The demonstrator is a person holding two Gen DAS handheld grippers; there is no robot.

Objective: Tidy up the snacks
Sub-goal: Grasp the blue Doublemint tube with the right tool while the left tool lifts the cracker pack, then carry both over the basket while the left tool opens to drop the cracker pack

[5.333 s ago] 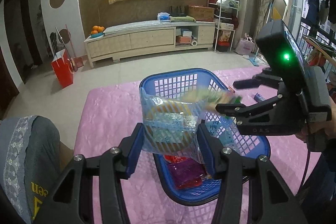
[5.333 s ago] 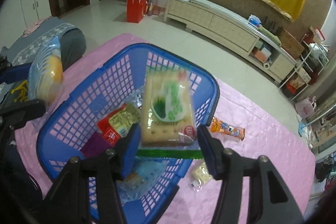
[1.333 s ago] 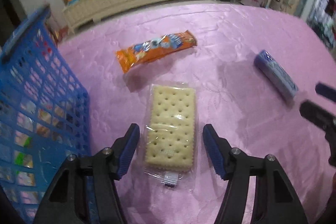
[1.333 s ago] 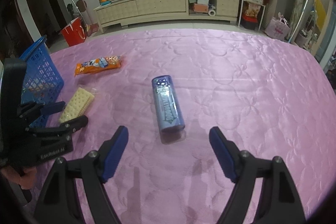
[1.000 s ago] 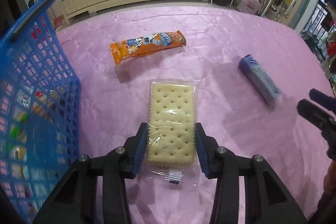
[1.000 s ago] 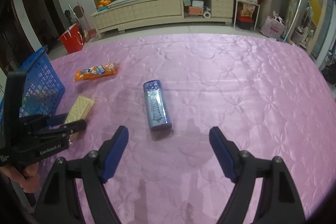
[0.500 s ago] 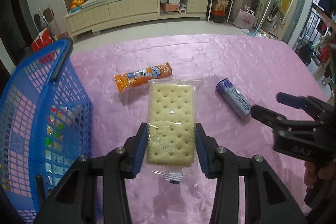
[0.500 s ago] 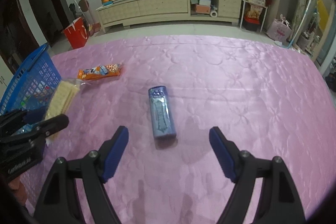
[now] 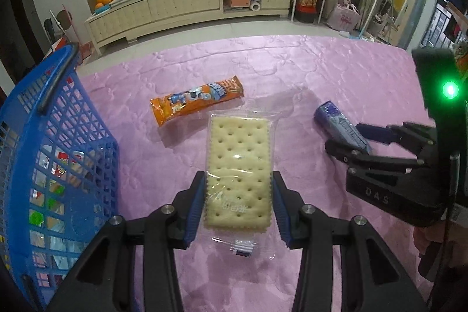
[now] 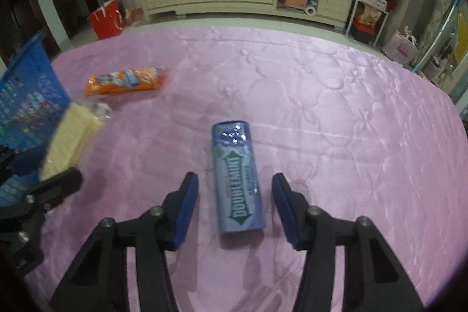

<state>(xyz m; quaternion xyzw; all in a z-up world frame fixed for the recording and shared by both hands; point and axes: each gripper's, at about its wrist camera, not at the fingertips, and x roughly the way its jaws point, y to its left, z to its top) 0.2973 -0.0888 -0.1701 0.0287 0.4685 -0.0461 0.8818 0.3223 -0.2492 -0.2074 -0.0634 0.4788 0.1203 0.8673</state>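
**Two tools, two snacks: gum pack lined up between the right tool's pads**

- Right tool: jaws have just been closing, pads apart, either side of the gum pack with a gap on both sides; not yet pressing.
- Gum pack: blue, lying flat on the pink bench cover, long axis running straight away from the tool, so the pads face its long sides. Near end sits level with the pad tips; the pads look set to meet the near half of its length.
- Left tool: clamped on the cracker pack, long axis pointing away, apparently lifted off the cover.
- Orange snack bar: flat on the cover beyond the cracker, well apart from the gum; neither tool near it.
- Blue basket: left of the left tool, already holding packets; the left hand is nearer it.
- Room: open cover right of and beyond the gum; bench edge well off.
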